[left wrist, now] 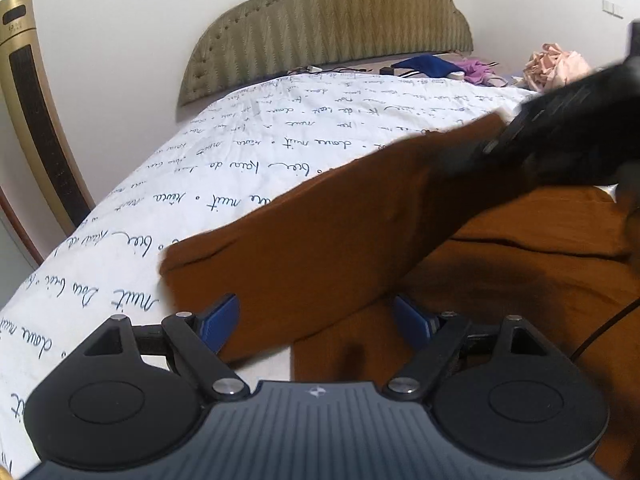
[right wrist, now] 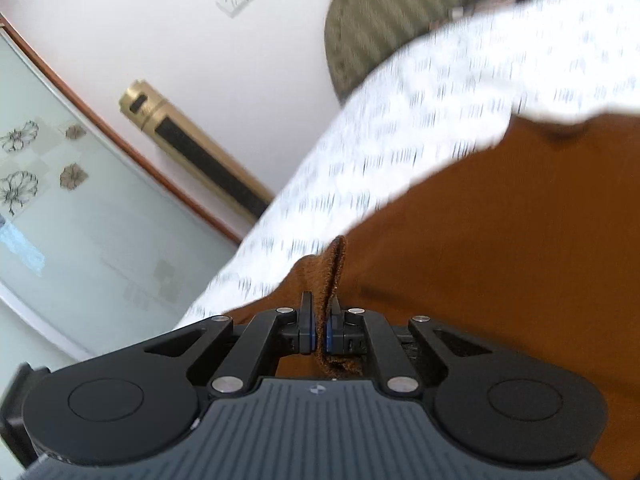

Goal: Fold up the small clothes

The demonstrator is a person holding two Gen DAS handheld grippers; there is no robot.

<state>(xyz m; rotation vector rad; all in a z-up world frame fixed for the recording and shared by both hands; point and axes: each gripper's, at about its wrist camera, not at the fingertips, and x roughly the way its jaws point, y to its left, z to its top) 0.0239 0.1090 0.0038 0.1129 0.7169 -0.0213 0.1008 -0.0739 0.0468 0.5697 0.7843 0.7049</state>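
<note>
A brown garment (left wrist: 320,248) lies on the white bedsheet with dark script (left wrist: 224,152). One flap of it is lifted and stretched across the left wrist view. My left gripper (left wrist: 316,320) is open just above the garment's near edge, its blue pads (left wrist: 220,322) apart, holding nothing. My right gripper (right wrist: 320,320) is shut on a bunched edge of the brown garment (right wrist: 500,240). It shows blurred at the upper right in the left wrist view (left wrist: 560,140), holding the lifted flap.
A padded headboard (left wrist: 332,28) stands at the far end of the bed. Blue, purple and pink clothes (left wrist: 556,66) lie heaped near it. A gold tower fan (left wrist: 36,120) stands left of the bed. A frosted glass door (right wrist: 60,200) is further left.
</note>
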